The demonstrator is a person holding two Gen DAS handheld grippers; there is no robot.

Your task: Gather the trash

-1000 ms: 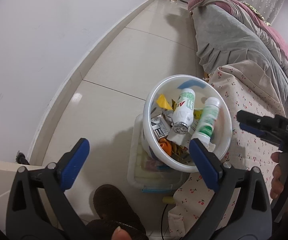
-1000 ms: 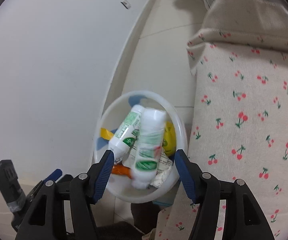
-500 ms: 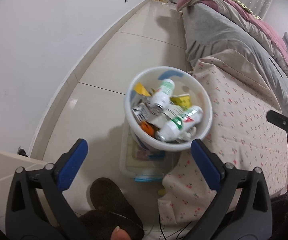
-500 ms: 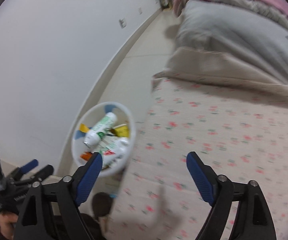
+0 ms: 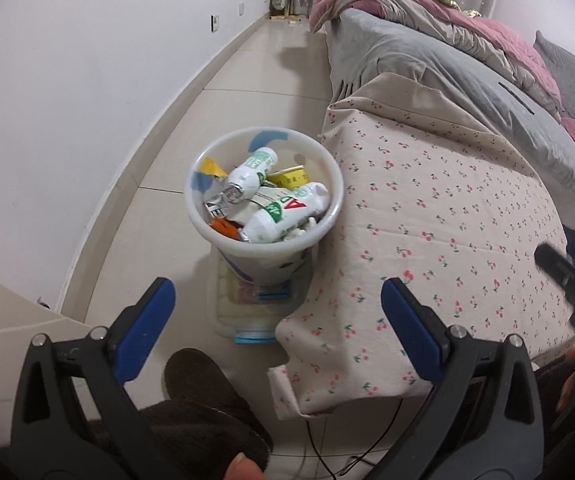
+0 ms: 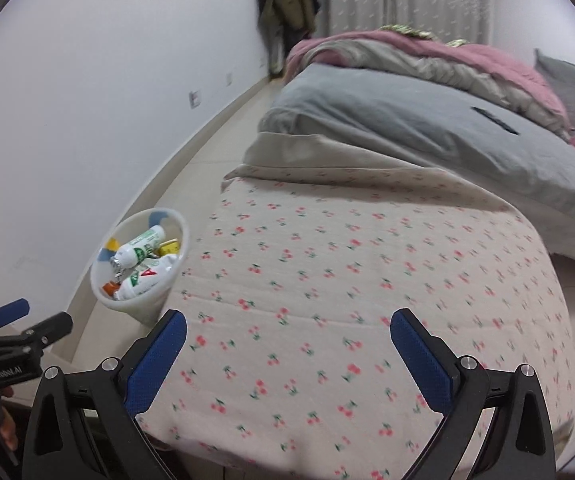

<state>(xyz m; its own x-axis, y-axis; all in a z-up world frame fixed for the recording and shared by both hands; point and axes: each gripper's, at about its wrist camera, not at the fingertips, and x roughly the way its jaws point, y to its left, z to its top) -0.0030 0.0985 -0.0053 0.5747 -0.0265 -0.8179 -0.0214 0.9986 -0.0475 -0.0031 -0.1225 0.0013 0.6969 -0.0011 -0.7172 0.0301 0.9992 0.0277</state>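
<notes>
A white trash bin (image 5: 264, 247) stands on the floor beside the bed; it also shows in the right wrist view (image 6: 139, 300). It holds two white bottles with green labels (image 5: 287, 216) (image 5: 247, 174), yellow and orange wrappers and paper. My left gripper (image 5: 277, 316) is open and empty, above the floor in front of the bin. My right gripper (image 6: 287, 344) is open and empty, above the cherry-print cloth (image 6: 367, 280), to the right of the bin.
The cherry-print cloth (image 5: 447, 216) covers the bed end. Grey and pink bedding (image 5: 447, 48) lies behind. A clear plastic box (image 5: 247, 312) sits under the bin. A dark slipper (image 5: 199, 376) is on the floor. A white wall (image 5: 67, 80) runs along the left.
A bottle dropped from between my right gripper's jaws into the bin and came to rest on its side. Both grippers pulled back from the bin; the right swung right over the cloth.
</notes>
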